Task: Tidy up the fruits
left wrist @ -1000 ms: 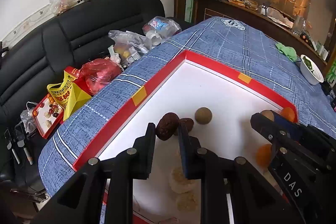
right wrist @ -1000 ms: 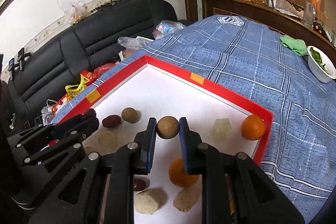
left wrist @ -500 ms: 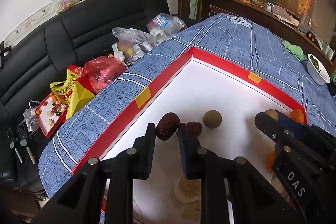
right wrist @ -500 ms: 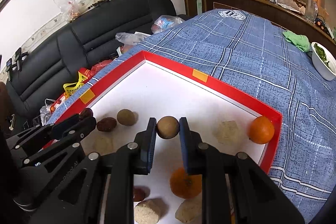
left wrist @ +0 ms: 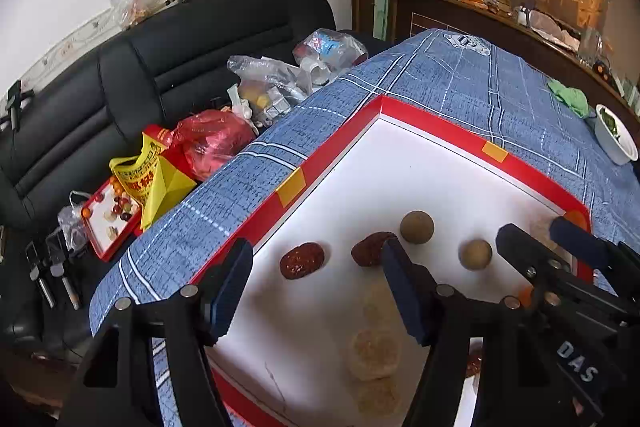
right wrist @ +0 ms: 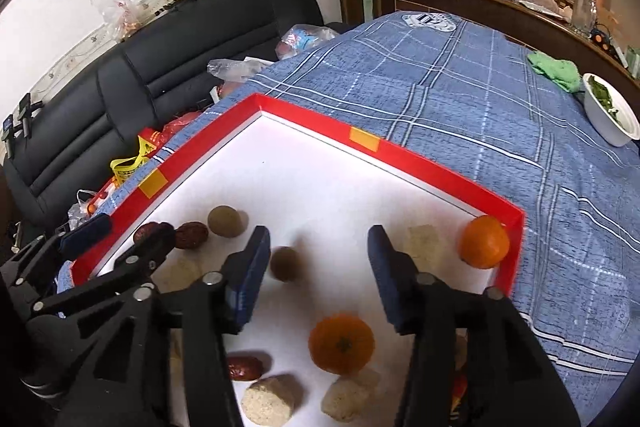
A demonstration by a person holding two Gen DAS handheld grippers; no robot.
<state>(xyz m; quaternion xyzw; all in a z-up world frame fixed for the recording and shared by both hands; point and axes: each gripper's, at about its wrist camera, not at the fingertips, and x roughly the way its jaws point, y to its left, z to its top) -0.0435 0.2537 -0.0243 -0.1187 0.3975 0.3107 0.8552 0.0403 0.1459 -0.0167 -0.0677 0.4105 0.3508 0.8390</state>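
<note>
You are at the release step of sorting: both pairs of jaws are opening, the left gripper [left wrist: 316,287] with a red date [left wrist: 301,260] lying free on the tray [left wrist: 340,139] floor between its fingers, the right gripper [right wrist: 318,273] with a brown longan [right wrist: 284,263] loose beside its left finger. Next you need to lift clear without nudging either, then pick another stray piece. The tray also holds a second date [left wrist: 370,250], another longan [left wrist: 416,226], two oranges [right wrist: 342,343] and pale cakes [right wrist: 269,403].

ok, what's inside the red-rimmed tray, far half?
The red-rimmed tray's far half is bare white. All the fruit sits nearer: two longans, red dates, oranges, pale cakes. The tongs cover part of the near side.
</note>
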